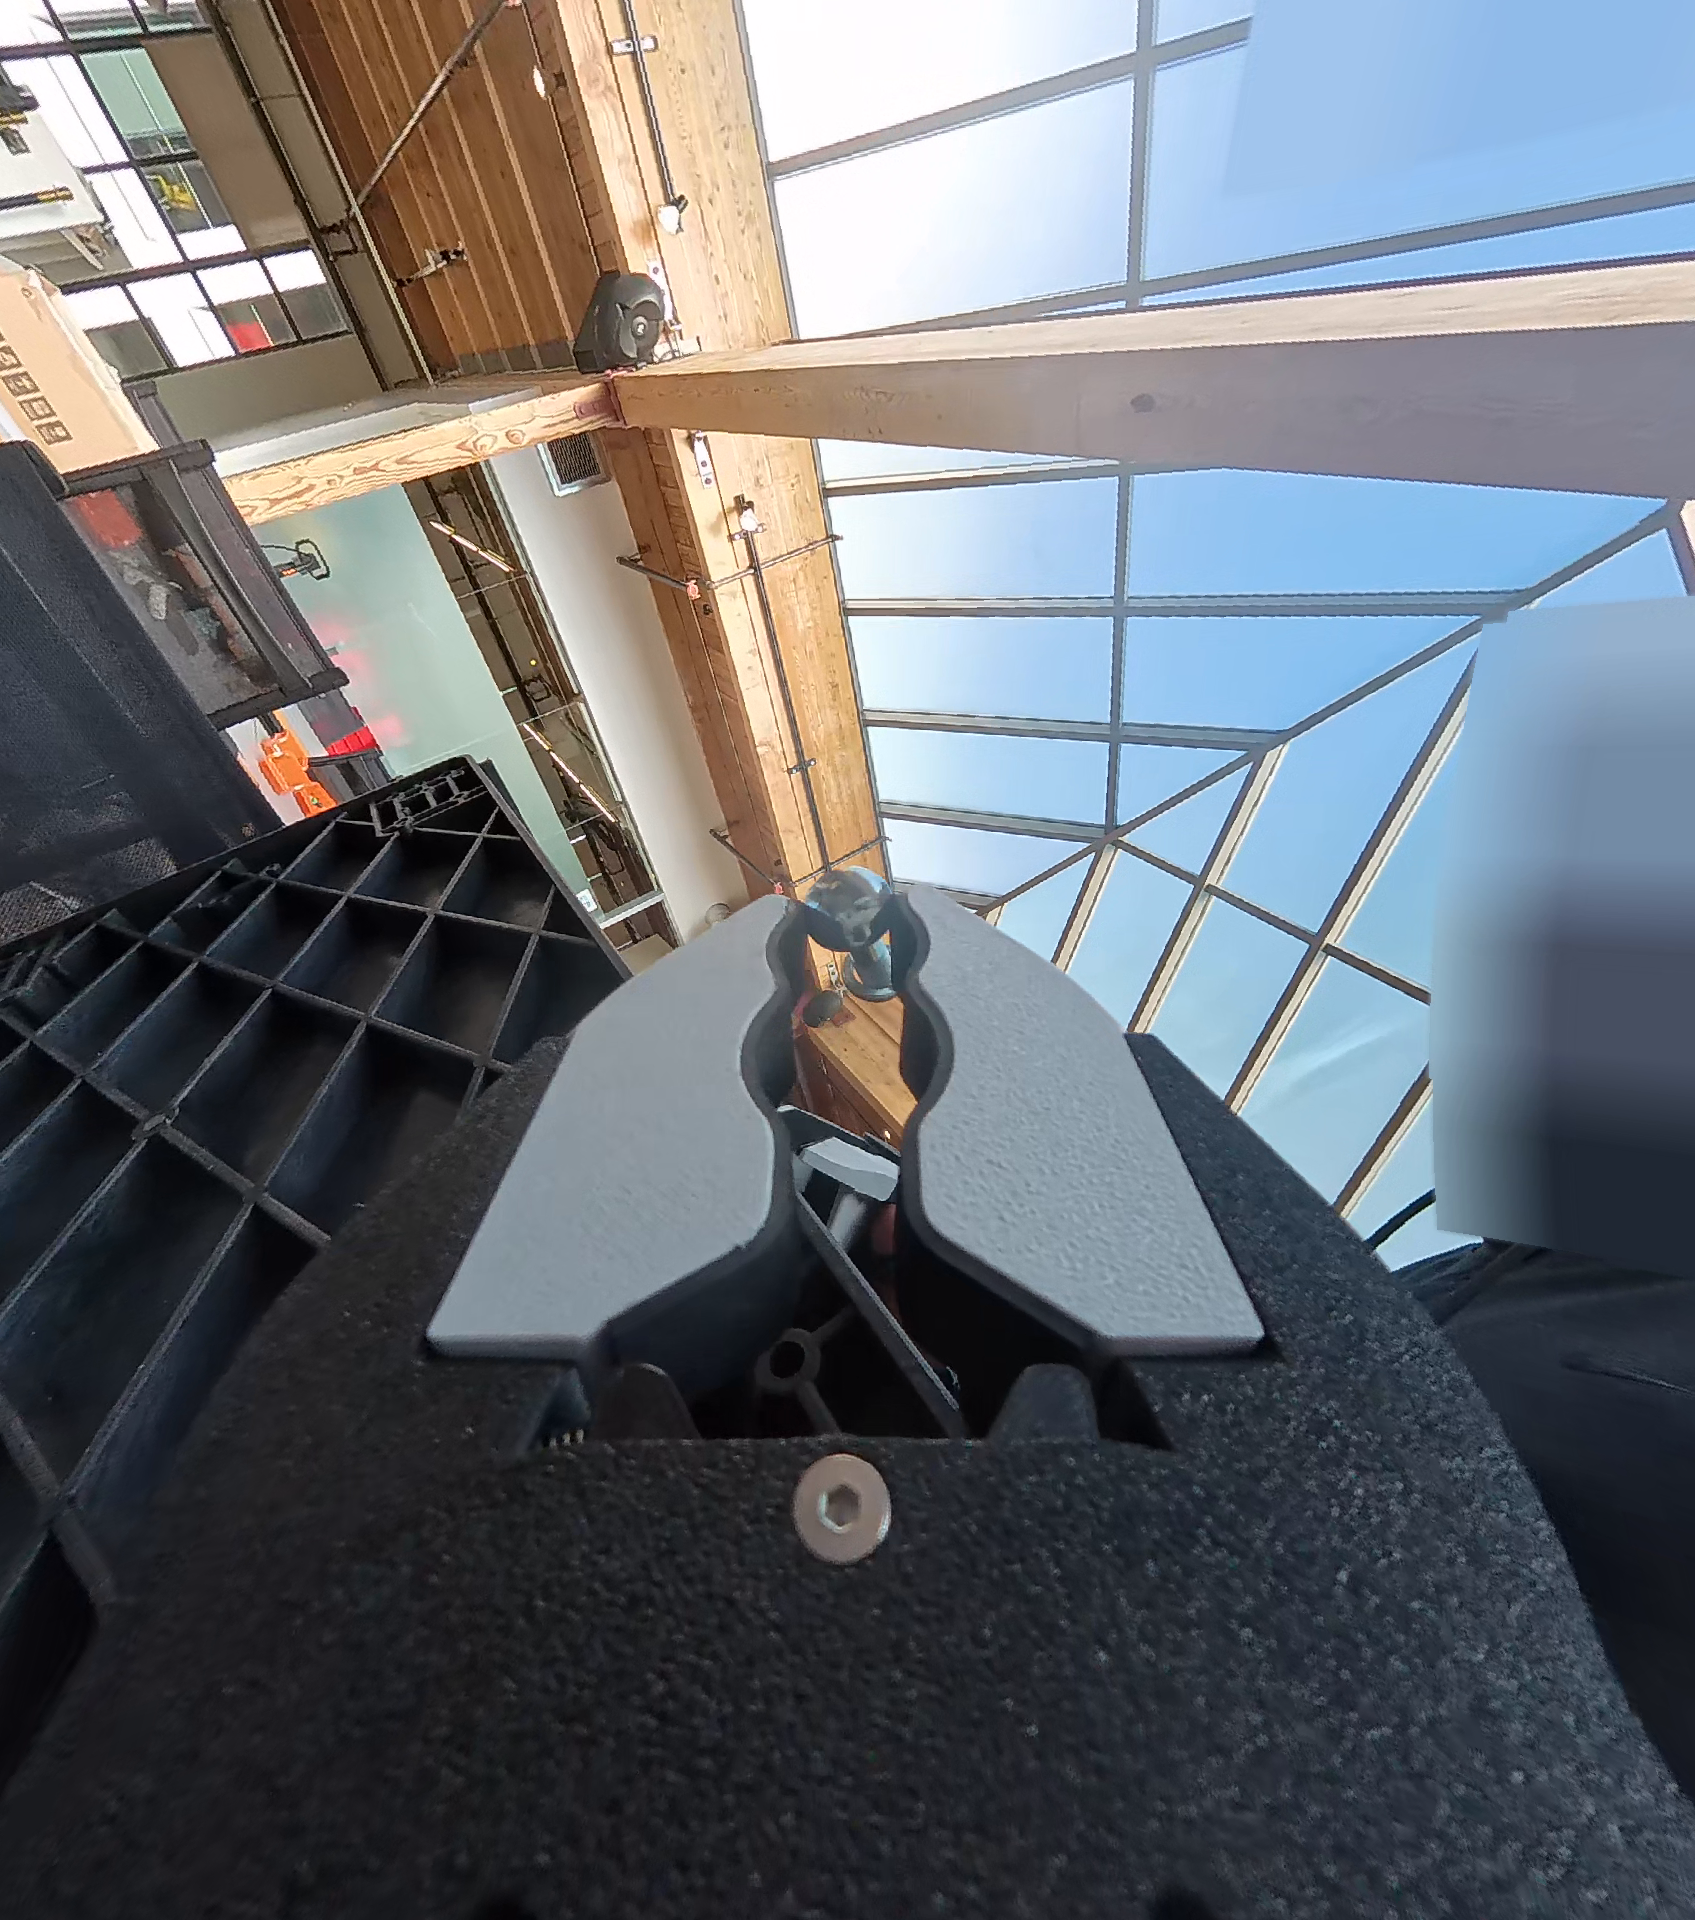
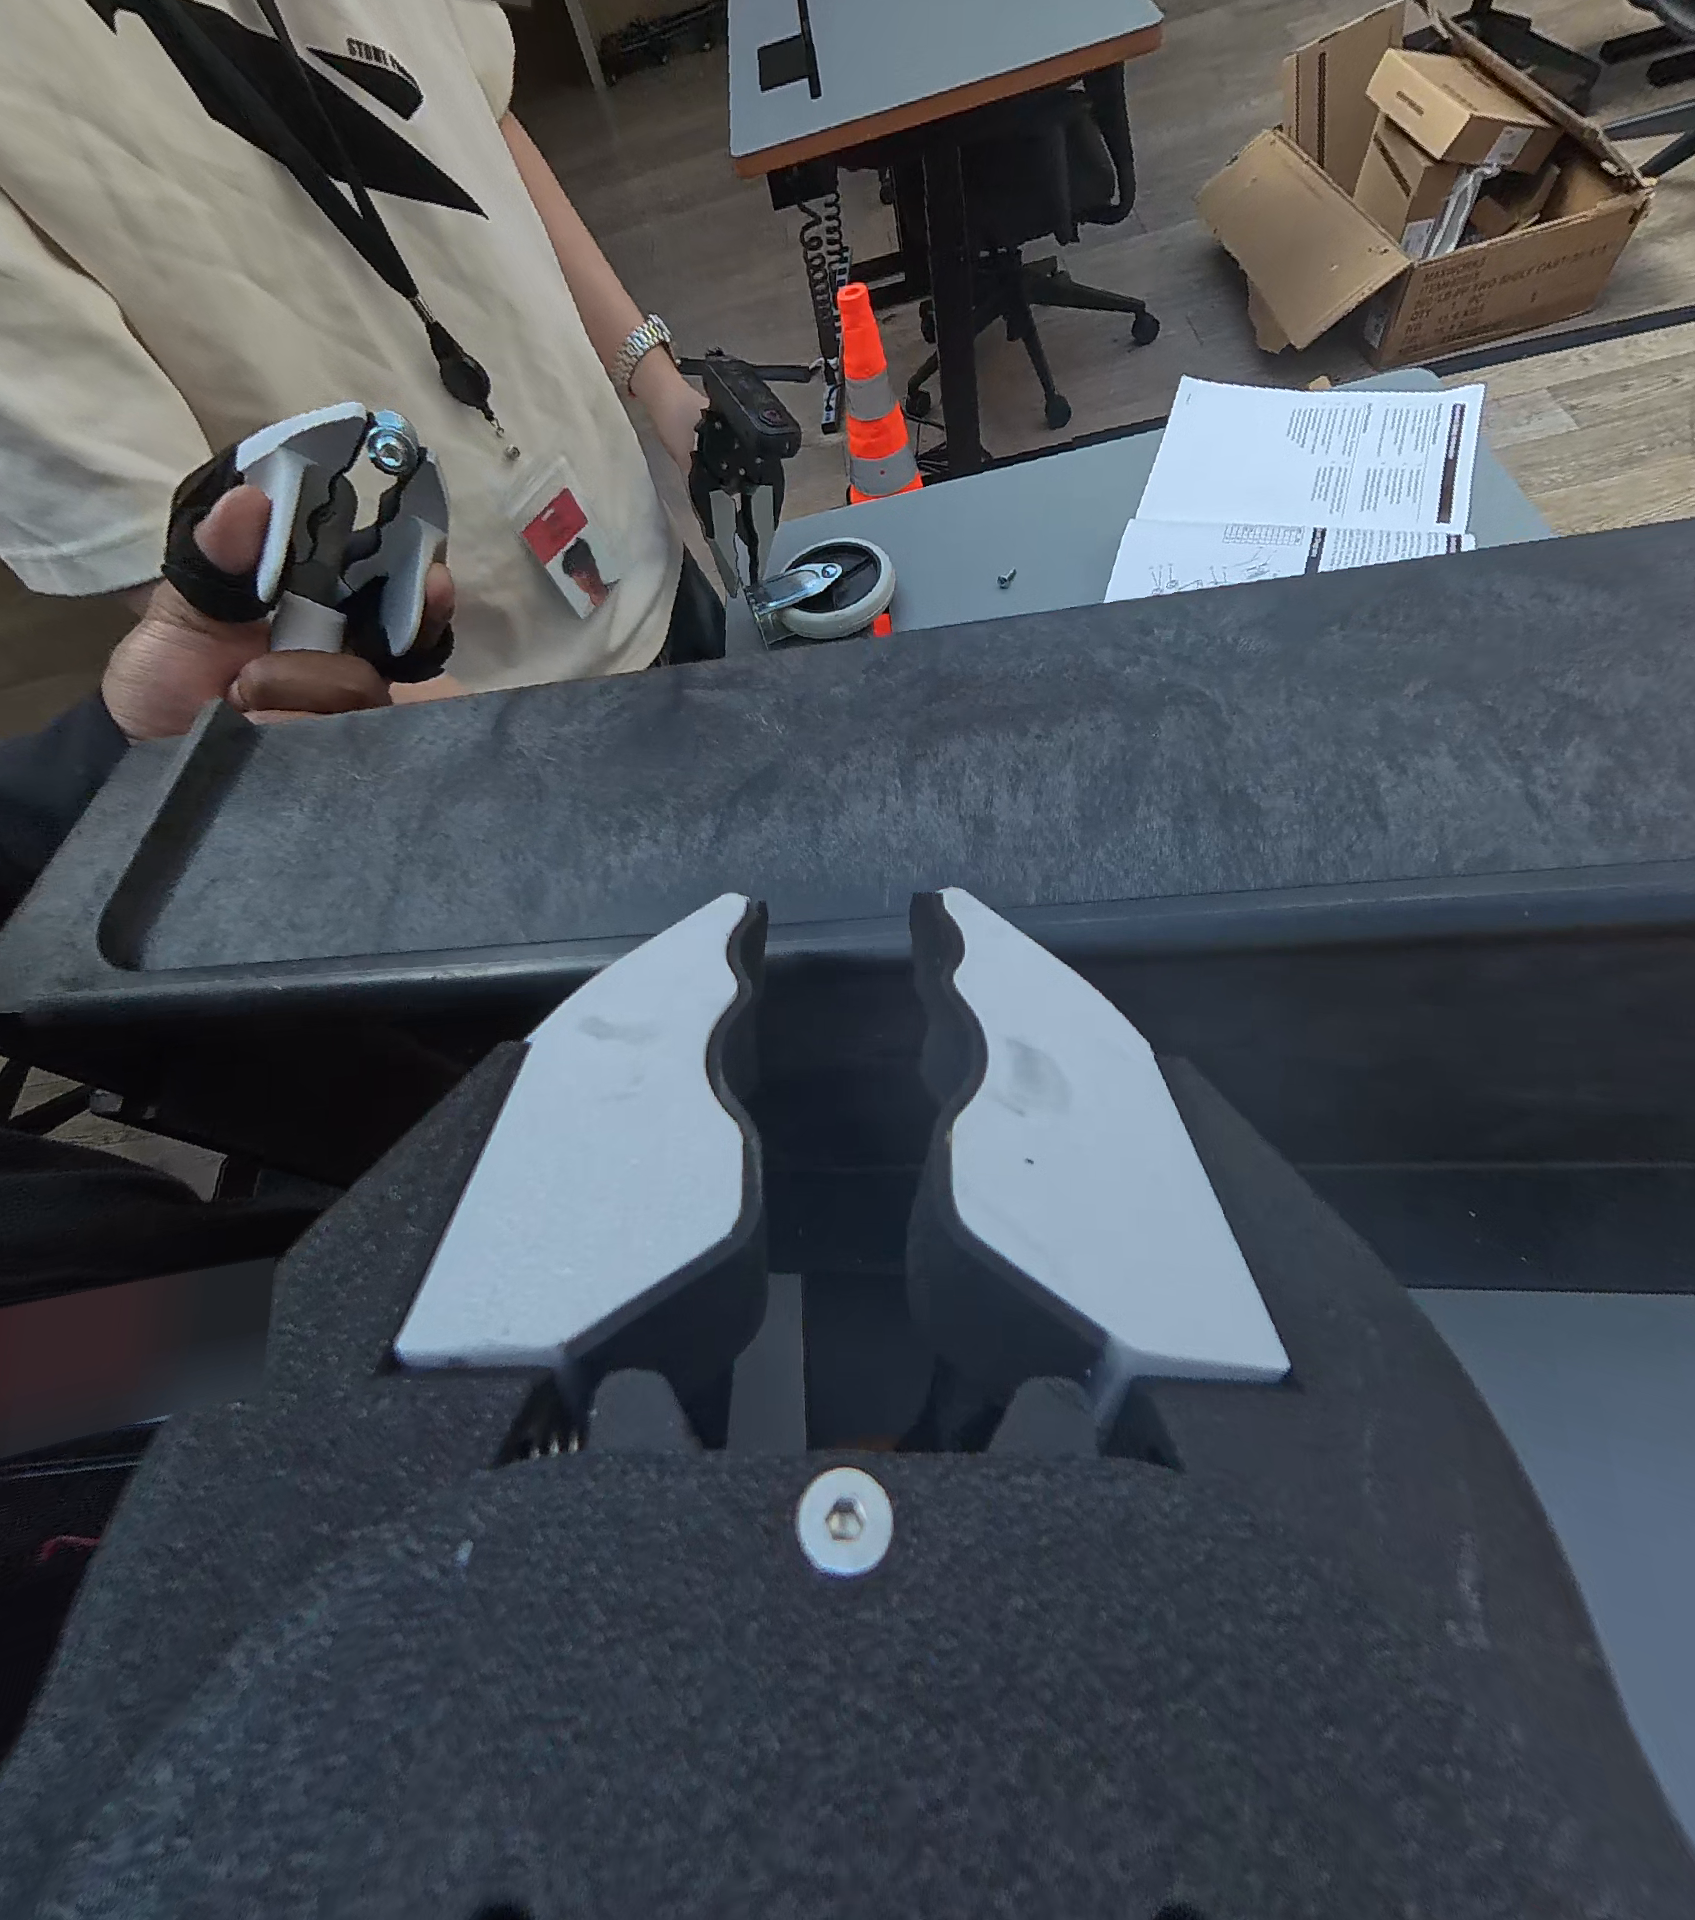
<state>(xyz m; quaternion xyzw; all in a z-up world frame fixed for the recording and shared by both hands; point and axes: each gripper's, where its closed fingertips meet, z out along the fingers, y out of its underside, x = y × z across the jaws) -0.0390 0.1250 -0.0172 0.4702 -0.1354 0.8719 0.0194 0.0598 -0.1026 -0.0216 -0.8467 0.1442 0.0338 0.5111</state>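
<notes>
— Two views. Left wrist view first: the left hand-held gripper [image 1: 848, 925] pinches a shiny bolt [image 1: 848, 909], tilted skyward beside the ribbed black panel [image 1: 199, 1039].

— Right wrist view: the right hand-held gripper [image 2: 838, 914] spread, empty, above the black panel's edge [image 2: 926, 769]; a caster wheel [image 2: 827, 597] on the counter [image 2: 1009, 520].

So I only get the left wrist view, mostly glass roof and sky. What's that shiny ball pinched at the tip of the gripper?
Observer: The right wrist view shows it face-on. The left gripper is clamped on a small silver metal bolt with a round washer-like face.
Operator: And the other gripper?
Observer: The right gripper is open and empty, above a long black plastic panel.
Operator: Is anyone else there?
Observer: Yes, a person in a cream shirt stands beyond the panel, holding a third black gripper with its tips down at a grey caster wheel on a grey table.
</notes>
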